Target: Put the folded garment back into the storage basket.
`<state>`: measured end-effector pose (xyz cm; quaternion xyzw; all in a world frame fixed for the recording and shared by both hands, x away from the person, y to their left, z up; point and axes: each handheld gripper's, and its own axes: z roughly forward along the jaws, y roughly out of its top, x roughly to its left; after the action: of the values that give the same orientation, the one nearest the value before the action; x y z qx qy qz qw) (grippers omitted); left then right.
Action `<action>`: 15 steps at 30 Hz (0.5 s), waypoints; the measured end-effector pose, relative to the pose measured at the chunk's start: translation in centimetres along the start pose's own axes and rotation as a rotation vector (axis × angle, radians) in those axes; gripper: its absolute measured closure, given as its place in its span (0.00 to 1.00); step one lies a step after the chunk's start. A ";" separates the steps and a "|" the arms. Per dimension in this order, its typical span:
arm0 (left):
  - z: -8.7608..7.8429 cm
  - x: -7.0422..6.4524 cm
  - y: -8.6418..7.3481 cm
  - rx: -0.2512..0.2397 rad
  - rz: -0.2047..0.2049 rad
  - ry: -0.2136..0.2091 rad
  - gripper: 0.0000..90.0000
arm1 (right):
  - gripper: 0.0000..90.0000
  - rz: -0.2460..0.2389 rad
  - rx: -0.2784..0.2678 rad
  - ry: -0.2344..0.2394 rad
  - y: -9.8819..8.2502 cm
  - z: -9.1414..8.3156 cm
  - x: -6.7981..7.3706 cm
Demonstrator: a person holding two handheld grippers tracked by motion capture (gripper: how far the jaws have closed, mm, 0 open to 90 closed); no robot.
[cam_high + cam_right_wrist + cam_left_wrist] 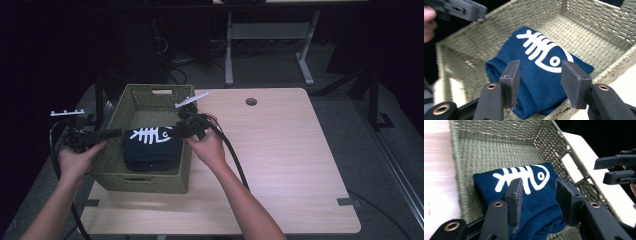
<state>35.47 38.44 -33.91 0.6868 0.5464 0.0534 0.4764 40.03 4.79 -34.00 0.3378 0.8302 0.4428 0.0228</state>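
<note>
Folded navy garment with white fishbone print lying in the near half of a green woven basket on the wooden counter, left gripper and right gripper above it at opposite rims, fingers parted, gripping nothing

The desk has a light wood top with round corners. A small round hole sits near its far edge. A bit of grey tape sticks to the near right side. Behind the desk stands another table, with grey legs on the dark floor. Black cables lie on the floor at the far left.
</note>
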 end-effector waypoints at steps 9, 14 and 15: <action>0.3 -3.0 -0.1 -0.023 0.040 -0.034 0.59 | 0.53 0.026 -0.059 0.077 -0.5 -2.8 -1.2; 0.9 -4.8 -0.2 -0.047 0.058 -0.055 0.55 | 0.49 0.036 -0.079 0.102 -1.8 -5.0 -2.6; 1.2 -5.1 -0.2 -0.041 0.061 -0.059 0.54 | 0.48 0.040 -0.079 0.107 -2.0 -5.4 -2.9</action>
<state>33.96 33.63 -32.41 0.6946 0.5095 0.0589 0.5045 39.33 -1.50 -32.98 0.3291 0.8053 0.4929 -0.0172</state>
